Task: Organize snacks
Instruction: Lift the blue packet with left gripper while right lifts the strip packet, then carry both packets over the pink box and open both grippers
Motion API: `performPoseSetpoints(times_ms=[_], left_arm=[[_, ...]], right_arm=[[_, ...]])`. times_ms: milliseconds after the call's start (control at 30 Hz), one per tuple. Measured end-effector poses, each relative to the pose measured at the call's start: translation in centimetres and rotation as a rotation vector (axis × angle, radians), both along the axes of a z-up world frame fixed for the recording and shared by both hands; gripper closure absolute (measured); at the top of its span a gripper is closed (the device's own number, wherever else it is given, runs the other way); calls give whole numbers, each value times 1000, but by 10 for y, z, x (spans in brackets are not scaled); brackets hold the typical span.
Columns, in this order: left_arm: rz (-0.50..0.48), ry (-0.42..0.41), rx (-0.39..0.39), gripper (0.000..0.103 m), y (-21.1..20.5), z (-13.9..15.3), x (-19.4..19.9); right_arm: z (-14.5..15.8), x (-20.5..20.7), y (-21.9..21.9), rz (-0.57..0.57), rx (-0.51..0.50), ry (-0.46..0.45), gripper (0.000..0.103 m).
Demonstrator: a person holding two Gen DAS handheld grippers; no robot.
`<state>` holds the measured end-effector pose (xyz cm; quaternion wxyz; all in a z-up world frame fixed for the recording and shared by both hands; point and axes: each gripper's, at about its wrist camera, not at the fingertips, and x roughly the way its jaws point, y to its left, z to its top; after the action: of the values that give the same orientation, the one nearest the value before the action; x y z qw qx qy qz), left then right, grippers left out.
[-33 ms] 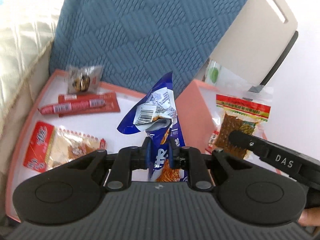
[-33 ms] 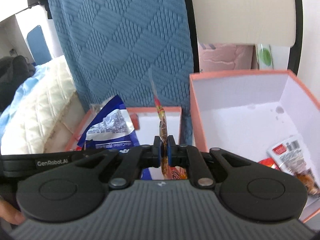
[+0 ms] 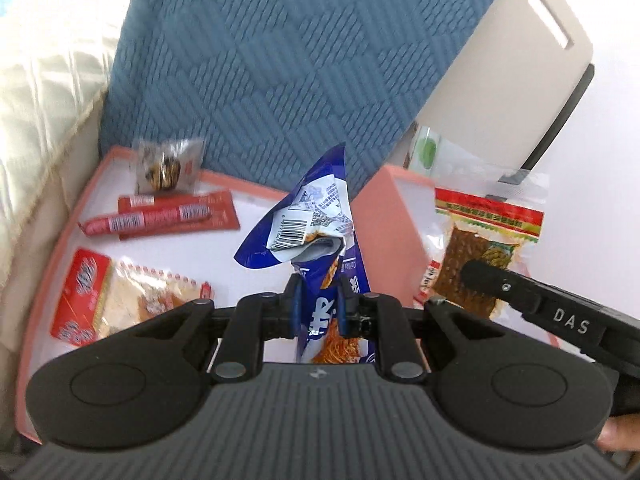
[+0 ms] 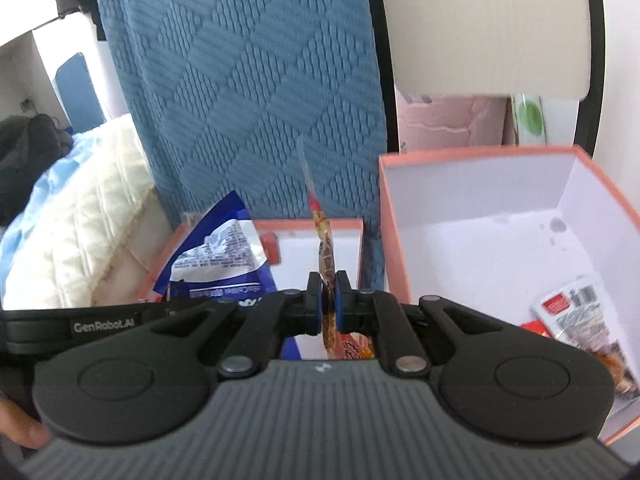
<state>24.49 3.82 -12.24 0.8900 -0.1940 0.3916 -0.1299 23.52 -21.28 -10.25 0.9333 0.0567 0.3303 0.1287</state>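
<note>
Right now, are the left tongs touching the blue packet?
Touching. The left wrist view shows the left tongs closed on the blue packet, both fingers pressed against its lower part.

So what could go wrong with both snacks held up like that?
The left gripper pinches the blue bag low down, so its floppy top could snag or slip on the way. The right gripper holds the clear red-edged pack by a thin edge, so it might slide out before reaching the deep box.
</note>
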Motion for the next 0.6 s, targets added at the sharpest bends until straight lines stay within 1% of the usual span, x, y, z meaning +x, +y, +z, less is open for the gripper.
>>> performPoseSetpoints(times_ms=[133, 333, 467, 600], left_arm=[[0, -30, 3, 83, -4, 29, -3], [-27, -87, 37, 83, -24, 69, -5], [-45, -102, 37, 83, -39, 85, -7], [-70, -115, 40, 83, -60, 93, -8]], right_arm=[[27, -5, -7, 1, 8, -44, 93], [60, -12, -24, 0, 20, -94, 93], [76, -16, -37, -7, 6, -124, 93], [84, -22, -54, -21, 0, -139, 93]])
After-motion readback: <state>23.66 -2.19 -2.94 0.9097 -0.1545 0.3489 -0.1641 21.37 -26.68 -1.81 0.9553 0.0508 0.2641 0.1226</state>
